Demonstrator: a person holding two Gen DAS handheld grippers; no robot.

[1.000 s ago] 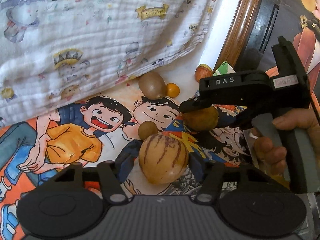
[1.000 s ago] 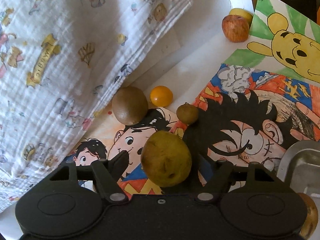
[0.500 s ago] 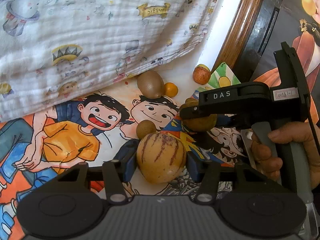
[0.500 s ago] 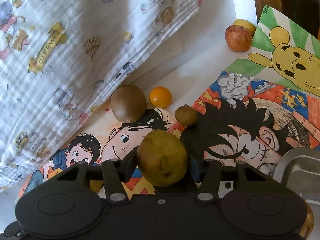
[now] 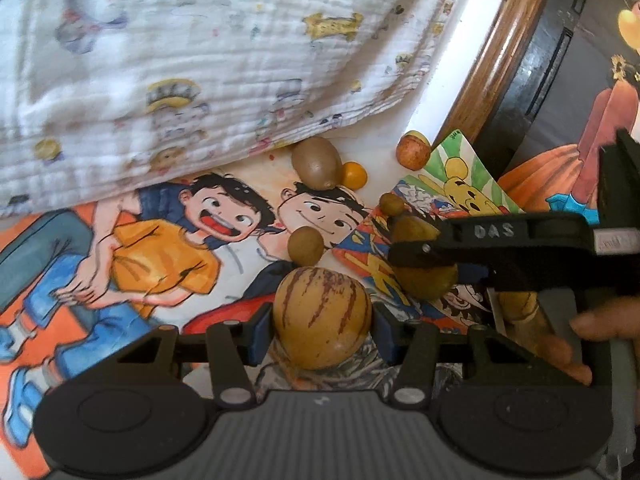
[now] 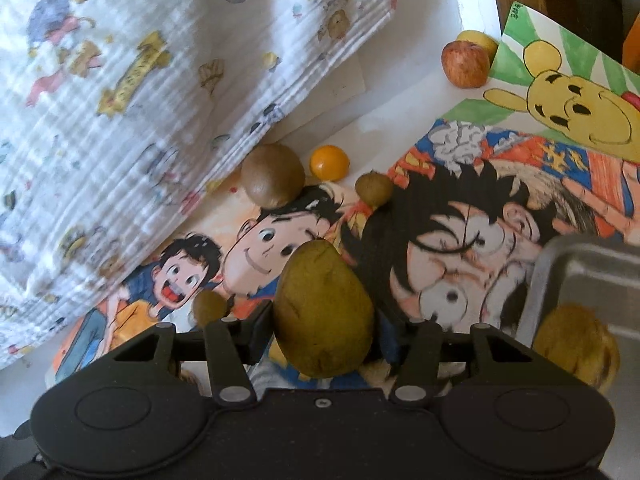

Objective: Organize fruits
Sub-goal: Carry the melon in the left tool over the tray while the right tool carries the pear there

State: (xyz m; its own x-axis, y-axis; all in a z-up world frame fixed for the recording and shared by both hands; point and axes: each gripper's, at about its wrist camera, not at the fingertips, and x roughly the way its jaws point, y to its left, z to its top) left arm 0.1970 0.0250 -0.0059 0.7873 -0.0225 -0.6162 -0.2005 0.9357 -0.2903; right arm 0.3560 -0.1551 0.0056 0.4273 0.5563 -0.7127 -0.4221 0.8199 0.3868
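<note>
My left gripper (image 5: 322,326) is shut on a tan melon-like fruit with purple stripes (image 5: 322,316), held above the cartoon drawings. My right gripper (image 6: 322,322) is shut on a dull green-brown fruit (image 6: 324,308); the left wrist view shows this fruit (image 5: 424,276) under the black gripper arm, with a hand on the handle. On the drawings lie a large kiwi (image 6: 272,180), a small orange fruit (image 6: 330,162), and two small brown fruits (image 6: 374,188) (image 6: 208,306). A metal tray (image 6: 592,272) at the right holds a yellowish fruit (image 6: 576,354).
A white printed cloth (image 6: 140,80) covers the left and back. A red apple (image 6: 466,64) and a yellow fruit (image 6: 476,38) lie by a bear drawing (image 6: 576,100). A wooden frame edge (image 5: 496,60) runs along the right in the left wrist view.
Both grippers have drawn back and to the right with their fruits. The metal tray and the fruit in it now show more in the right wrist view.
</note>
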